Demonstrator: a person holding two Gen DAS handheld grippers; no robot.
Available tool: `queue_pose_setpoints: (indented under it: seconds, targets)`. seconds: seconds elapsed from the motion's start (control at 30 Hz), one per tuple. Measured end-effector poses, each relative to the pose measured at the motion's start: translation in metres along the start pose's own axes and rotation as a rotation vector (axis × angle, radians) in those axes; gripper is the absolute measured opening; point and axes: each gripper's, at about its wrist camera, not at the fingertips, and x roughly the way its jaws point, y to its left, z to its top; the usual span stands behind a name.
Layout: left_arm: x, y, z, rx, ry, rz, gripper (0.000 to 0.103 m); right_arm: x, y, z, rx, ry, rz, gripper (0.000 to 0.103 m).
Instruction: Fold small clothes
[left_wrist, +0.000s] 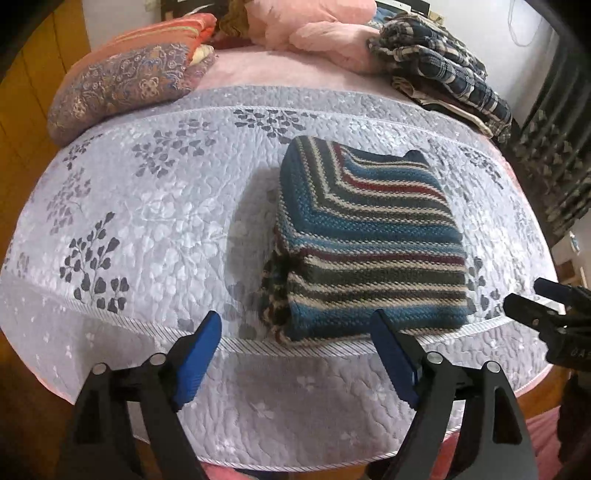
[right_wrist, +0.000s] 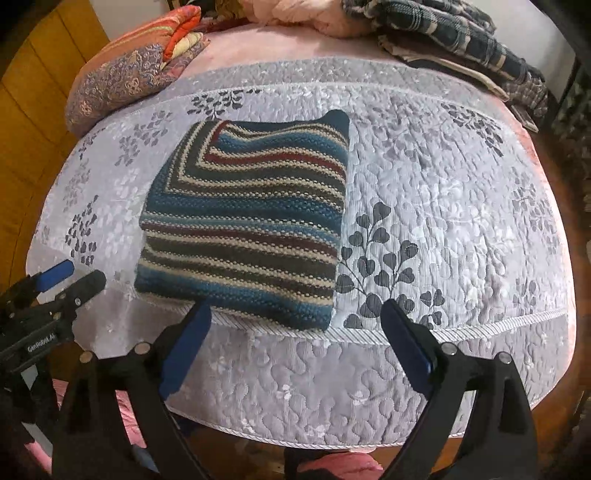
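Striped knit in teal, cream, dark red and grey-brown — the folded sweater (left_wrist: 365, 240) lies flat as a thick, nearly square bundle on the pale lilac quilted cover (left_wrist: 155, 206) with its dark leaf sprigs, its near edge resting along the quilt's woven border band. My left gripper (left_wrist: 295, 343) hangs just short of that near edge, jaws spread wide and holding nothing; its blue pads (left_wrist: 195, 365) sit apart, one off the bundle's near-left corner, the other overlapping the near edge in the left wrist view, though I cannot tell whether it touches. My right gripper (right_wrist: 295, 325) is likewise wide open and empty, one blue pad close by the sweater's near edge, the other out over the leaf pattern to the right of it. Each claw shows at the margin of the other's view — the right one at the left view's right edge, the left gripper at the right view's left edge, its black body printed with white lettering. At the far side of the bed lie a patterned purple-and-orange folded quilt (left_wrist: 125, 81), a heap of pink fabric (left_wrist: 314, 33) and a crumpled navy plaid garment (left_wrist: 443, 70), all well apart from the sweater.
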Motion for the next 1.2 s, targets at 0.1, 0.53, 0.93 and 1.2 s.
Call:
queue_pose_setpoints:
  seconds: [0.1, 0.53, 0.93, 1.2]
  targets:
    - [-0.007, -0.003, -0.003, 0.009, -0.018, 0.018, 0.088, -0.002, 0.004, -0.003, -0.006, -0.005, -0.062, 0.095]
    - [-0.023, -0.013, -0.016, 0.02, -0.078, 0.05, 0.092, -0.015, 0.009, -0.013, 0.0, -0.046, -0.118, 0.097]
    - [-0.019, -0.019, -0.015, 0.027, -0.07, 0.056, 0.092, -0.014, 0.008, -0.013, 0.012, -0.036, -0.097, 0.097]
    - [-0.018, -0.021, -0.015, 0.037, -0.077, 0.063, 0.092, -0.013, 0.009, -0.013, 0.011, -0.031, -0.09, 0.097]
